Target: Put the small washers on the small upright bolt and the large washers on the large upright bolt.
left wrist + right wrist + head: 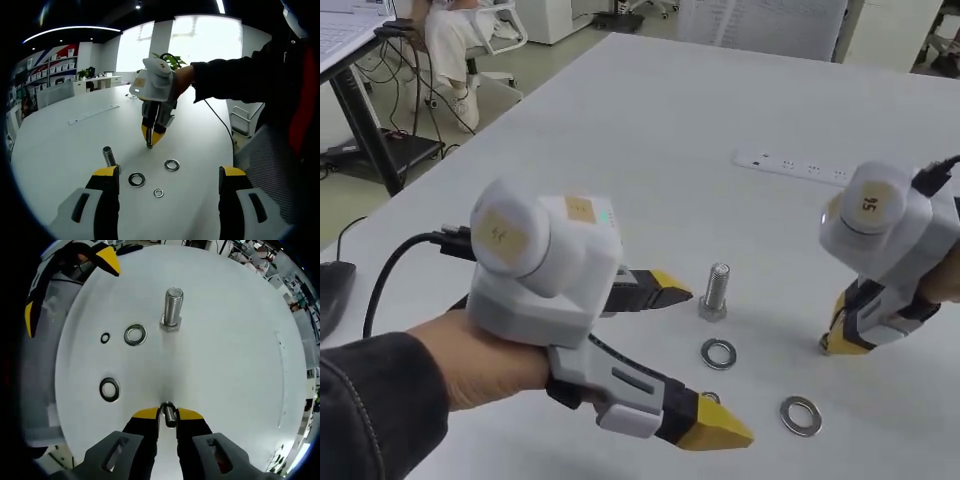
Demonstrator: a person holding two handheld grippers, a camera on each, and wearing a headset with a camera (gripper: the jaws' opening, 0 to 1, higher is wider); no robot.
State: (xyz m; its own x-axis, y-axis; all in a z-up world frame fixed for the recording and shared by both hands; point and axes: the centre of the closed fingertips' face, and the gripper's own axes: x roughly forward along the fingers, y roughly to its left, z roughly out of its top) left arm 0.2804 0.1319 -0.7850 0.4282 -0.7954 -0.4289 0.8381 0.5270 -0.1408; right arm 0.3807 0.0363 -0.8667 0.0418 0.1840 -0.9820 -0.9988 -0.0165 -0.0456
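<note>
Left tool point(715, 365) spread, right tool point(169, 415) clamping small bolt point(170, 418), large bolt point(172, 307) upright

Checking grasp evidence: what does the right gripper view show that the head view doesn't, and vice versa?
Right gripper view: a small bolt clamped between the jaws of the right gripper. Head view: that gripper from outside, tip down near the table, plus the hand holding the left gripper. Both: the large bolt upright, two large washers near it.
</note>
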